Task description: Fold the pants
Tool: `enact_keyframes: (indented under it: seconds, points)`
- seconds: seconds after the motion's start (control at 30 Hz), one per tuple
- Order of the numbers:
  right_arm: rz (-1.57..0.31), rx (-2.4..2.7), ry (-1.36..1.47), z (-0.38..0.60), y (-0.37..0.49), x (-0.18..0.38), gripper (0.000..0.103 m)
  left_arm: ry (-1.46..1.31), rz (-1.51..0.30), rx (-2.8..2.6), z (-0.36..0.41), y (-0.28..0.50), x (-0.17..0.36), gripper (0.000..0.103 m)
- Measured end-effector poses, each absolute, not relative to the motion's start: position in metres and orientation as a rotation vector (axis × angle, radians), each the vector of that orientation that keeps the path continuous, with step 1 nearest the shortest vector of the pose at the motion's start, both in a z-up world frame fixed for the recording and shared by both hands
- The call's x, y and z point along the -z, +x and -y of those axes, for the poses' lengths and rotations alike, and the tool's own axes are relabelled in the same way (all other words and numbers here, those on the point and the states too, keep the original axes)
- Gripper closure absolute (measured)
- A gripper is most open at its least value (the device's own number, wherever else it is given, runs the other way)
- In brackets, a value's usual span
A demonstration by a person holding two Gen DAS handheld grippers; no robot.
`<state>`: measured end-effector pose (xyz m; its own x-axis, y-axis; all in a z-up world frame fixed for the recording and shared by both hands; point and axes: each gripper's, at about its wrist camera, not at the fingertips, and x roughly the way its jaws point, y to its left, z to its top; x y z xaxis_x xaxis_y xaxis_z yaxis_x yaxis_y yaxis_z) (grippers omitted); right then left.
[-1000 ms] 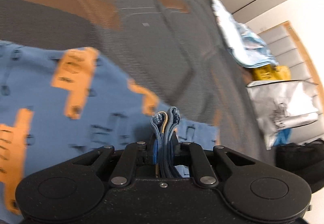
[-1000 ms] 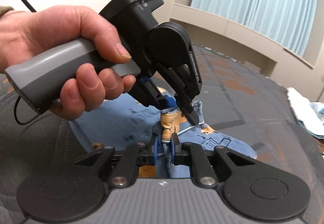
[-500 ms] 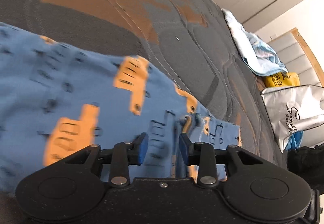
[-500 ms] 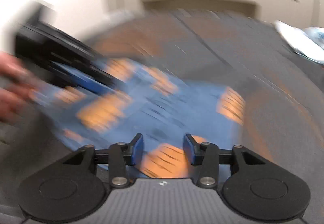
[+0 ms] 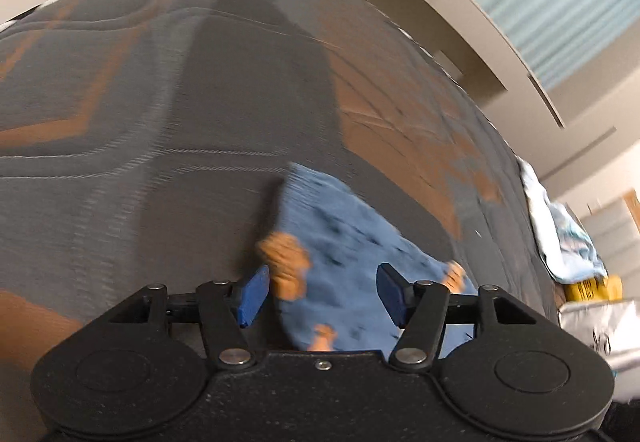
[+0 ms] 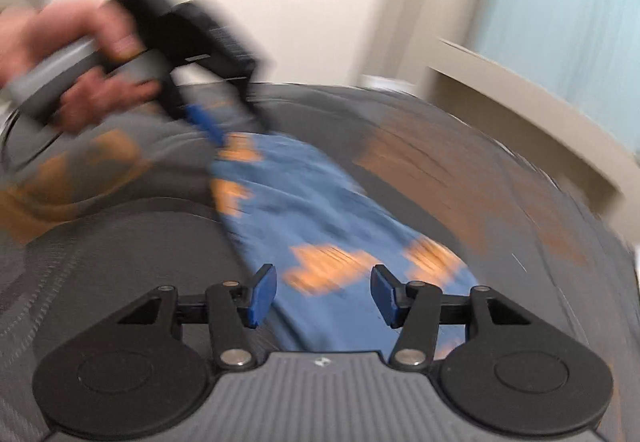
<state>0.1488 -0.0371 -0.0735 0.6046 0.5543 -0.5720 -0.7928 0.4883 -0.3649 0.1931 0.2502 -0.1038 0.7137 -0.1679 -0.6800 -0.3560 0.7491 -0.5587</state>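
Pants (image 6: 312, 210) now lie released on bedcover (image 5: 180, 130); left gripper (image 5: 319, 292) and right gripper (image 6: 323, 294), previously clamped on fabric, are opening empty, pants at 12 o'clock. Fold step judged complete.

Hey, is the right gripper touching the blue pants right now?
Apart. The right wrist view shows the right gripper opening, both pads clear of the pants lying below.

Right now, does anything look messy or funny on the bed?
Nothing much. The blue pants lie fairly flat on the grey bedcover. Both grippers, left and right, are opening, gripping nothing. The pictures are blurry, so small wrinkles can't be judged.
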Motion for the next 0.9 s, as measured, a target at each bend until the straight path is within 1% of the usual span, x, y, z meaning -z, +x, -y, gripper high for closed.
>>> enact_keyframes:
  seconds: [0.1,0.2,0.37,0.4,0.43,0.47,0.5,0.57,0.63,0.7,0.8,0.9]
  points:
    - [-0.317,-0.872,-0.827,-0.019,0.144,0.092,0.045,-0.783,-0.797,-0.128,-0.275,0.189,0.11,0.037]
    - [-0.269,-0.839,-0.964,-0.057,0.144,0.115,0.045,-0.829,-0.792,-0.113,-0.291,0.186,0.114,0.036]
    - [-0.231,-0.758,-1.092,-0.09,0.156,0.147,0.046,-0.873,-0.788,-0.069,-0.298,0.192,0.125,0.033]
    - [-0.231,-0.734,-1.092,-0.094,0.162,0.148,0.05,-0.885,-0.794,-0.055,-0.299,0.195,0.127,0.033]
    - [-0.245,-0.715,-1.075,-0.096,0.169,0.148,0.057,-0.892,-0.799,-0.042,-0.299,0.199,0.129,0.032]
    - [-0.286,-0.7,-1.042,-0.097,0.18,0.146,0.081,-0.893,-0.801,-0.033,-0.297,0.203,0.13,0.031]
    - [-0.339,-0.704,-0.972,-0.095,0.191,0.141,0.091,-0.893,-0.804,-0.027,-0.297,0.207,0.131,0.03]
    - [-0.42,-0.7,-0.793,-0.083,0.209,0.126,0.093,-0.906,-0.807,-0.024,-0.298,0.214,0.135,0.029]
    - [-0.444,-0.705,-0.633,-0.067,0.217,0.109,0.093,-0.939,-0.811,-0.013,-0.299,0.222,0.14,0.025]
    - [-0.448,-0.718,-0.58,-0.056,0.216,0.099,0.093,-0.974,-0.813,0.009,-0.299,0.231,0.144,0.022]
    - [-0.469,-0.729,-0.513,-0.044,0.215,0.09,0.093,-1.051,-0.834,0.051,-0.293,0.249,0.154,0.021]
    - [-0.475,-0.721,-0.487,-0.039,0.221,0.084,0.093,-1.063,-0.851,0.078,-0.284,0.265,0.158,0.021]
